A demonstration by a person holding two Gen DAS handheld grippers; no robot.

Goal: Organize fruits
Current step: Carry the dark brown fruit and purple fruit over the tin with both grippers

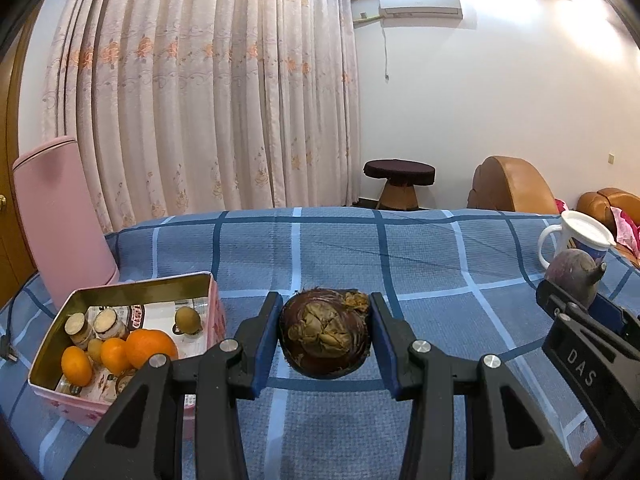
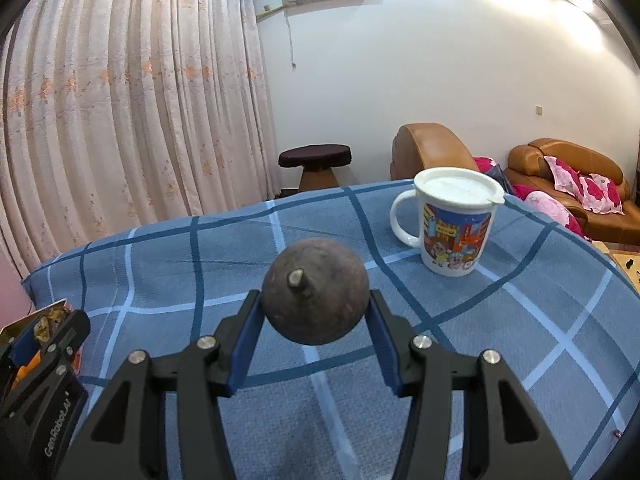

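My left gripper (image 1: 325, 312) is shut on a dark brown mangosteen (image 1: 323, 334) with dried leaves on top, held above the blue checked cloth (image 1: 360, 248). My right gripper (image 2: 316, 304) is shut on a second dark round mangosteen (image 2: 316, 292) with a short stem facing the camera; it also shows at the right of the left wrist view (image 1: 574, 276). A pink tin box (image 1: 216, 308) at the left holds several oranges (image 1: 150, 346), a small brownish-green fruit (image 1: 187, 319) and small jars (image 1: 108, 322).
A white cartoon mug (image 2: 456, 224) with a lid stands on the cloth to the right. A pink container (image 1: 60, 224) stands behind the tin. A dark stool (image 1: 398, 178) and brown leather sofas (image 2: 568, 184) lie beyond the table, with curtains at the left.
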